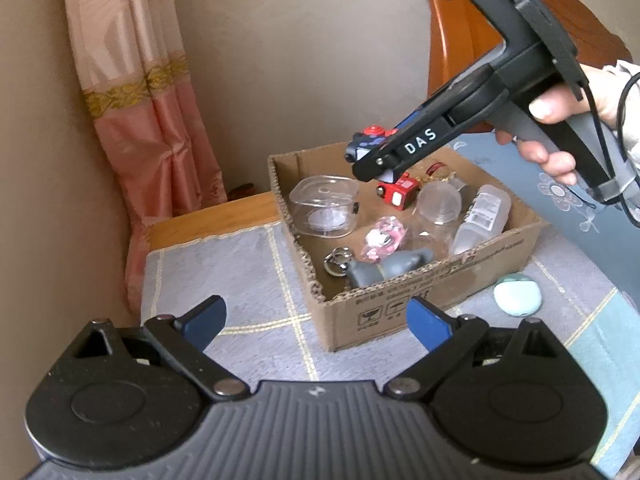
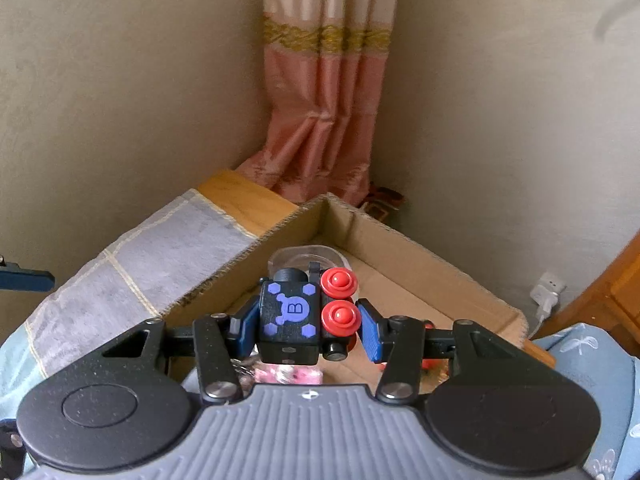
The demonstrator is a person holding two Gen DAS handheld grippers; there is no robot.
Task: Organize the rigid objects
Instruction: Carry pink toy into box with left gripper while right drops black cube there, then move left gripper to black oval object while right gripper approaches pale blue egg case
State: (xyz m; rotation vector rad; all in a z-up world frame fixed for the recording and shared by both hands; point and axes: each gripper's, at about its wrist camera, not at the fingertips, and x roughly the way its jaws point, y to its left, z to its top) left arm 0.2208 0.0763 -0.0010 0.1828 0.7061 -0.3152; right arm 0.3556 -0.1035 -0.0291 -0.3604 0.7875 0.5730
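Right gripper (image 2: 308,326) jaws tight on black cube toy (image 2: 290,316) above cardboard box (image 1: 432,292) (left gripper (image 1: 316,322) agape, empty)

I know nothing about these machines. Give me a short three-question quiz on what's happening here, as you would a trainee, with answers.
1. True or false: the right tongs hold nothing.
2. Which lies on the cloth outside the cardboard box? A) the pale green round case B) the red toy car C) the clear bottle
3. Fill in: the left tongs stand ____.

Key
1. False: they are shut on the black cube toy with red buttons, above the box.
2. A: the pale green round case lies beside the box; the red toy car and clear bottle are inside.
3. Open, with nothing between them.
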